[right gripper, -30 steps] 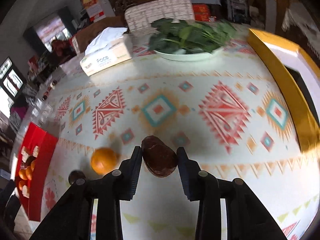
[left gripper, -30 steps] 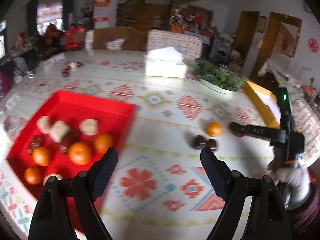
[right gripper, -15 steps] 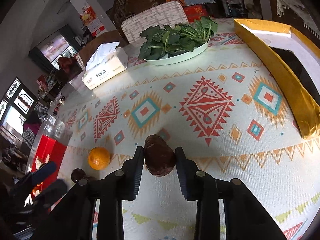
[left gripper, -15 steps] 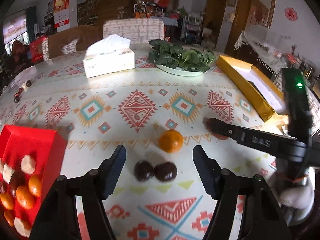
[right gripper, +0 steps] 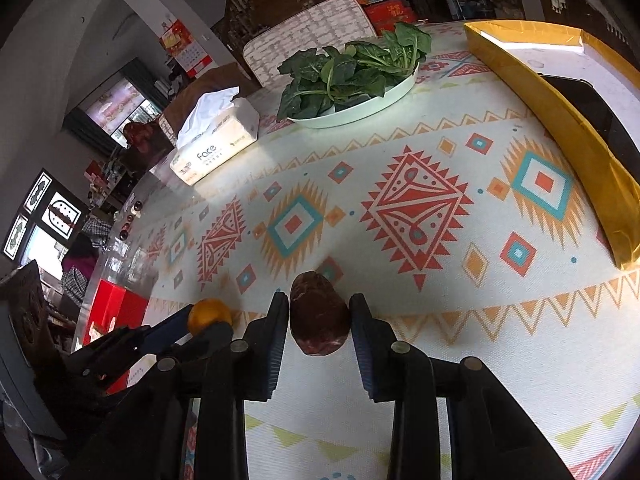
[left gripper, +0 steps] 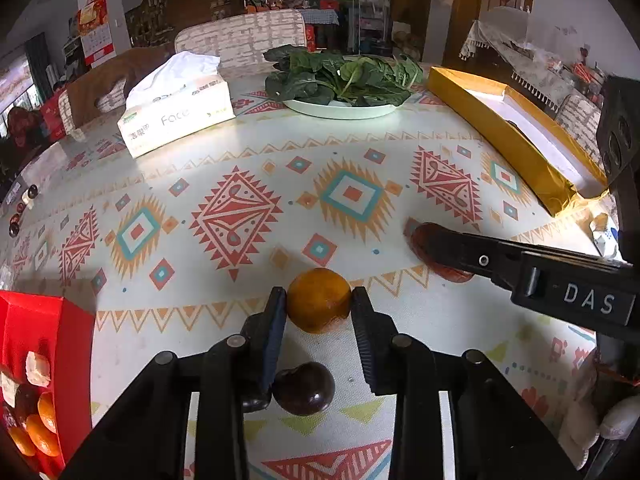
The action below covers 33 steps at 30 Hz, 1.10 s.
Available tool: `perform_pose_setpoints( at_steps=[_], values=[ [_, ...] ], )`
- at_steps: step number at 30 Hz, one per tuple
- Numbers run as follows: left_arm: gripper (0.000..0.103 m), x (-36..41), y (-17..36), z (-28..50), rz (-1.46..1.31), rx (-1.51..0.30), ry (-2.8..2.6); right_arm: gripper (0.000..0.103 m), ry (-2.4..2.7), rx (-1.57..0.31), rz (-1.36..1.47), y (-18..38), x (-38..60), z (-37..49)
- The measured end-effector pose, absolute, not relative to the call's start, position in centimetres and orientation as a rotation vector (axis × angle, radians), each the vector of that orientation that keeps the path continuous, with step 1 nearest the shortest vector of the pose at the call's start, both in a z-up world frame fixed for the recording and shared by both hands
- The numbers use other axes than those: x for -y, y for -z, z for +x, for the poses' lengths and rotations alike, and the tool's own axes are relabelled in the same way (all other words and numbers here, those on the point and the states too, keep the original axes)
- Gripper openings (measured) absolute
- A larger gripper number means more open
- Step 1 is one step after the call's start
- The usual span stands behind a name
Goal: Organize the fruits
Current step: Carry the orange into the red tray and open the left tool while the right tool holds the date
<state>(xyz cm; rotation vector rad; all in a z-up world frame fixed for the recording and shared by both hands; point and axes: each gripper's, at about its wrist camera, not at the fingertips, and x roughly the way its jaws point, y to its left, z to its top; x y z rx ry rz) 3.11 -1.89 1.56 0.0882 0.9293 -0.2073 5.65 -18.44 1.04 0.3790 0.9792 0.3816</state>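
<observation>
**Fruit gripped on both sides, ready to lift**

Orange (left gripper: 318, 305) sits on the patterned surface (left gripper: 248, 168), pinched between the fingers of the left gripper (left gripper: 319, 305); both pads touch its sides near the widest part. Just behind it, nearer the camera, lie two dark round fruits (left gripper: 304, 388), one half hidden by the left finger. The right gripper (right gripper: 319, 314) is closed on a brown, wrinkled fruit (right gripper: 319, 312), which also appears to rest on the cloth.

The likely step is carrying both pieces to the red tray (left gripper: 48, 344) at the left edge, where oranges and pale chunks already lie. To do it well, I would lift each fruit straight up before swinging sideways, so the orange does not roll out of a grip that holds it only at two points. Keep the squeeze firm but gentle; the brown fruit looks soft and could bruise. The two tools are close together, so moving the left one first should avoid a clash. The dark fruits must not be knocked on the way.
</observation>
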Motion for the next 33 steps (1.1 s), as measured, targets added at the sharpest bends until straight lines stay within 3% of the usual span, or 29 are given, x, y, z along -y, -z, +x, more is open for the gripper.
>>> perform_pose_setpoints(
  at_steps=[12,19,33],
  values=[
    [0.032,-2.9,-5.8,-2.0,-0.059,-0.813,0.139,0.034,-0.426,-0.975,0.425,-1.0,18.5,5.7],
    [0.032,-9.9,-8.4,-7.8,-0.176,-0.747,-0.013,0.032,-0.441,-0.966,0.437,-0.9,18.4,5.5],
    [0.032,-20.1,-9.2,-16.1,-0.280,-0.661,-0.218,0.032,-0.435,-0.906,0.223,-2.6,13.8,3.2]
  ],
)
